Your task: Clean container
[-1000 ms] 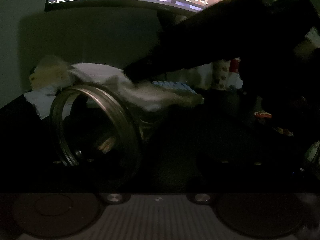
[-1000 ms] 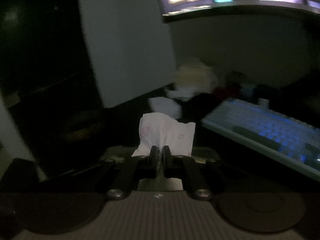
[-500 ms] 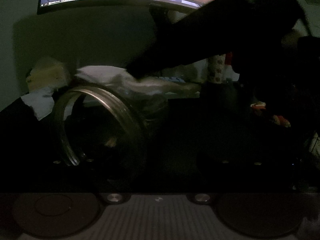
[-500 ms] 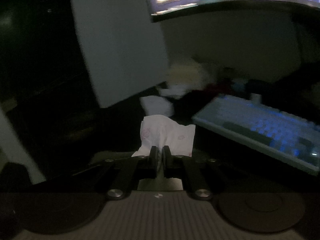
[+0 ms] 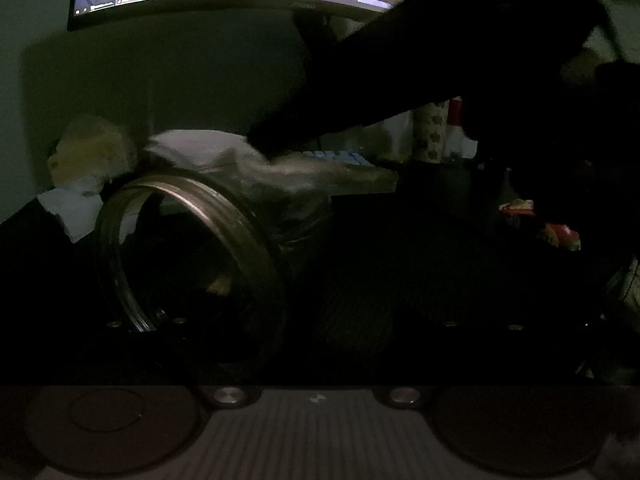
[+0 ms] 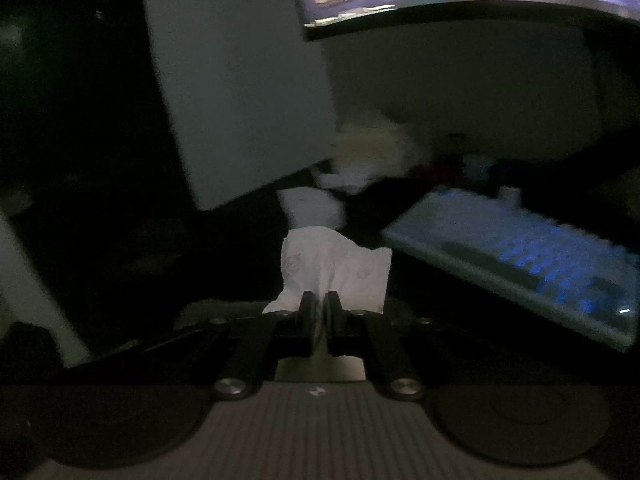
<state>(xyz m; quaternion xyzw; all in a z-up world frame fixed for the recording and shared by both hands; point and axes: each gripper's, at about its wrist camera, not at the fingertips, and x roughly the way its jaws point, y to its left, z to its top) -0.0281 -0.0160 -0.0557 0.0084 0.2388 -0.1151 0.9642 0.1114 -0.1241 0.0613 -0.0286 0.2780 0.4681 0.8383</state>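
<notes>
A: The jar [image 5: 192, 256] is seen lying on its side in the left wrist view, low and left of centre, its threaded rim turned toward the camera and a little to the left.

B: And its long axis?

A: It is judged to run away from the lens, up and to the right, with the base hidden in the dark. The mouth is open; something small and pale can be made out inside, though what it is cannot be told.

B: Is the jar gripped by the left gripper?

A: That cannot be told. The left jaws are lost in shadow, so neither their spread nor any contact is shown.

B: The right gripper [image 6: 320, 300], then?

A: Its jaws are pressed together on a tissue [image 6: 336, 264], which is pinched at its lower edge and fans upward. In the left wrist view a dark shape, taken to be the right arm, reaches in from the upper right and ends just above the jar's shoulder, where a pale smear is blurred against the glass.

B: So which hand is nearer the work?

A: The right one is judged nearer. The wall is met from above and behind the rim. For the inside to be wiped, the tissue would have to be brought round to the mouth, on the left-facing side, and fed in along the axis.

B: The bench [image 5: 400, 264]?

A: Dark, with a keyboard [image 6: 520, 256] lying off to the right.
</notes>
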